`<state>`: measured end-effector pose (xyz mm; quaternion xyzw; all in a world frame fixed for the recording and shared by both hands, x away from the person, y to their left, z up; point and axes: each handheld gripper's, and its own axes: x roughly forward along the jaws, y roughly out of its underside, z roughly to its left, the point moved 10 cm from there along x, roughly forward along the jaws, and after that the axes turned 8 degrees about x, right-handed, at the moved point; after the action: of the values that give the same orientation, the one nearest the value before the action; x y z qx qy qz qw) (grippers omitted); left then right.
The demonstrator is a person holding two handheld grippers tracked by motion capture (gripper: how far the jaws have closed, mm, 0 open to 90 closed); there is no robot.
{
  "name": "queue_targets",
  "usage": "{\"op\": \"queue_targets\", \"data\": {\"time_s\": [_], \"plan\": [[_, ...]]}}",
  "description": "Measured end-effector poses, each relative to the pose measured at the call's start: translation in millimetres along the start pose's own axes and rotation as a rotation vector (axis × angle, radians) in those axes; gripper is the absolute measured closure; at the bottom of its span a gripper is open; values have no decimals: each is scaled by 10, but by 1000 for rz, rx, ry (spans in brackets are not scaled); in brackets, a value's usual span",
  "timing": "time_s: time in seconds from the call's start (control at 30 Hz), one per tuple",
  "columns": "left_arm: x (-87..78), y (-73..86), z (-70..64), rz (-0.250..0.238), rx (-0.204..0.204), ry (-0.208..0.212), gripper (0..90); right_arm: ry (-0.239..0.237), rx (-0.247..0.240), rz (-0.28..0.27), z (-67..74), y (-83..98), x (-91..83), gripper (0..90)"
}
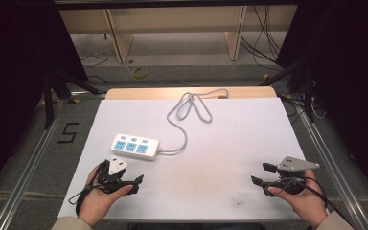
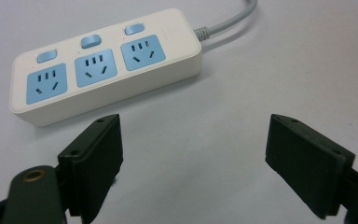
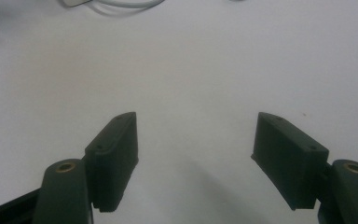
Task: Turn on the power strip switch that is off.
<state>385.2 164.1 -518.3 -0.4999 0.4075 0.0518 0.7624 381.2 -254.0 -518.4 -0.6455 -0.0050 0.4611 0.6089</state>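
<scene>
The work in hand is looking like the approach to the white power strip [image 1: 135, 146], which is lying flat on the white table [image 1: 220, 158] a little left of centre, its three blue sockets and three blue switches facing up. Its grey cord [image 1: 191, 108] is running off the right end and curling into a loose loop toward the far edge. The left gripper [image 1: 135, 183] is hovering just beside the strip's near long side, apart from it, and in the left gripper view the strip [image 2: 105, 63] is sitting directly ahead of the jaws at a slight angle. Those jaws are standing wide open with nothing between them but bare table surface; neither pad is touching anything. The right gripper [image 1: 261, 173] is waiting well apart from the strip near the right edge, pointing inward, and its jaws are likewise gaping wide and holding nothing. In the right gripper view, a bend of cord [image 3: 121, 3] is showing at the top edge. Judging from this, no grasp is under way yet. The next move is probably calling for the left gripper to be moving forward and lining its jaws across the strip's narrow width, or coming down on one of the switches. The strip's body is looking broad against the gap, so squaring up carefully is likely mattering, while the right gripper may be needed for the cord.
</scene>
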Motion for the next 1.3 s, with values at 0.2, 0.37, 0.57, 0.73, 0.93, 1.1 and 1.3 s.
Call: {"op": "queue_targets", "data": {"time_s": [0.2,0.37,0.57,0.73,0.93,1.1,1.3], "plan": [[-24,-18,44,-6,-17,-18,281,1,2,-3,-7,3,-8,312],[-64,-29,110,-9,-25,-51,520,3,0,-4,-4,-1,-15,312],[-78,-43,160,2,-12,-59,771,0,-2,-2,2,-1,-8,312],[-85,-55,185,18,11,-62,895,1,-3,1,1,4,-5,312],[-63,-83,217,34,-12,-66,898,-1,-3,4,10,7,-5,312],[-24,-103,248,34,-45,-65,898,-1,-3,5,14,7,3,312],[11,-136,323,32,-56,-75,899,0,-5,7,16,6,11,312]]}}
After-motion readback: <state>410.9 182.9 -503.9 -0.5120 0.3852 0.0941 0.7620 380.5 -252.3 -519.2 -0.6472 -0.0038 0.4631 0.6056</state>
